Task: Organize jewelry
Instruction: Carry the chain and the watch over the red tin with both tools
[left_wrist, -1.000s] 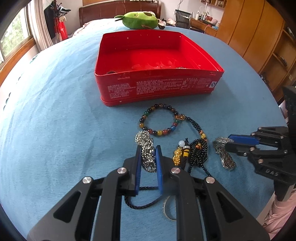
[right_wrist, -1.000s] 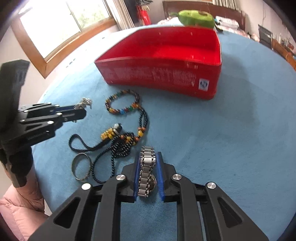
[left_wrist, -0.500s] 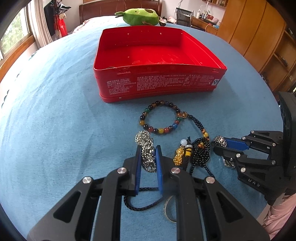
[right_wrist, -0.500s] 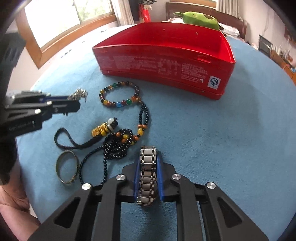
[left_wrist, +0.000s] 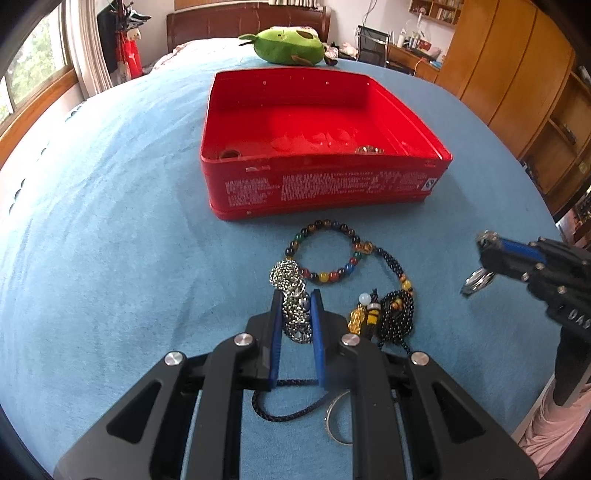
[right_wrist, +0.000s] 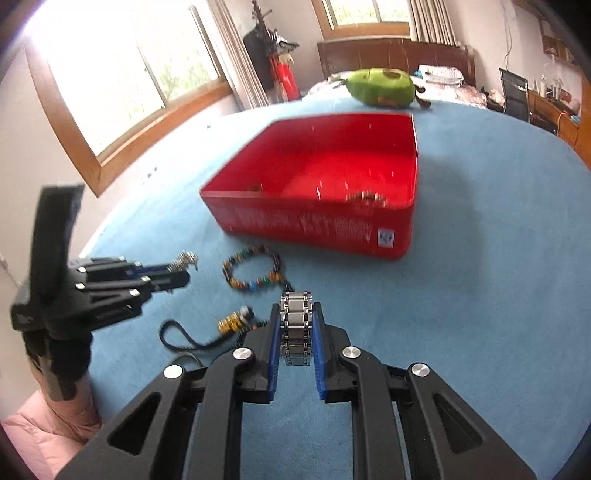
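On the blue-covered bed (left_wrist: 110, 229) the open red rectangular tin (left_wrist: 321, 192) sits toward the far side, with a green avocado-shaped plush toy (left_wrist: 290, 46) behind it and the multicoloured bead bracelet (left_wrist: 327, 251) just before its near wall. Nearer than the bracelet lie the black bead necklace with gold charms (left_wrist: 395, 317) and, to its left, the silver chain (left_wrist: 291, 295) — nearest of all, a dark braided cord (left_wrist: 288, 411) and a thin metal bangle (left_wrist: 334, 421) side by side, the bangle on the right.
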